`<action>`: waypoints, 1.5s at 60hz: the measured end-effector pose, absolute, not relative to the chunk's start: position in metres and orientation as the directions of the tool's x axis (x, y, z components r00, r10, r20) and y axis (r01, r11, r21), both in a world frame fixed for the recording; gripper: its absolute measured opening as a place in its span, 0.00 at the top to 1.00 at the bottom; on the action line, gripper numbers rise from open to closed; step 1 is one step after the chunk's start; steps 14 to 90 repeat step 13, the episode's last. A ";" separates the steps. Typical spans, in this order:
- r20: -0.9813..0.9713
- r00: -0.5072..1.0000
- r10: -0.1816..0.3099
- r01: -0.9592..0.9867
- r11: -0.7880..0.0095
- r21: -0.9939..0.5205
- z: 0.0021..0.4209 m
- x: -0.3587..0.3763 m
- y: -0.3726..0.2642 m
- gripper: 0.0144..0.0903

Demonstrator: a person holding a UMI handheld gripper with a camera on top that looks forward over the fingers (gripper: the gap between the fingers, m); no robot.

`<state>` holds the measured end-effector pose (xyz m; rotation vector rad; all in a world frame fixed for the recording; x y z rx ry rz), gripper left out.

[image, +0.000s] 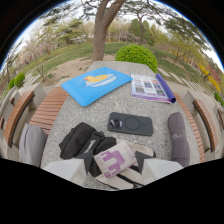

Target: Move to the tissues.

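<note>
looking down at small purple-and-white soft tissue pack [115, 161], lying on striped cloth [131, 176] at near edge of grey stone table [95, 114], just ahead of my gripper [112, 192]. long axis slants across my line. fingers not showing, so cannot tell spread. black phone [130, 123] beyond pack, black pouch [82, 141] beside it.

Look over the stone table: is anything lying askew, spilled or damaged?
Nothing is spilled or visibly damaged. The tissues lie tilted just ahead of the tongs, partly on a black pouch. The magazine has one curled edge, and the blue sheet lies at a slant. The phone lies flat.
</note>
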<state>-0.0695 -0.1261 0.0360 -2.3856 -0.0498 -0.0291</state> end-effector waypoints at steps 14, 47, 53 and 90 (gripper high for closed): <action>0.023 1.000 0.021 0.032 -0.727 -0.686 0.038 -0.070 -0.127 0.08; 0.023 1.000 0.021 0.032 -0.727 -0.686 0.038 -0.070 -0.127 0.08; 0.023 1.000 0.021 0.032 -0.727 -0.686 0.038 -0.070 -0.127 0.08; 0.023 1.000 0.021 0.032 -0.727 -0.686 0.038 -0.070 -0.127 0.08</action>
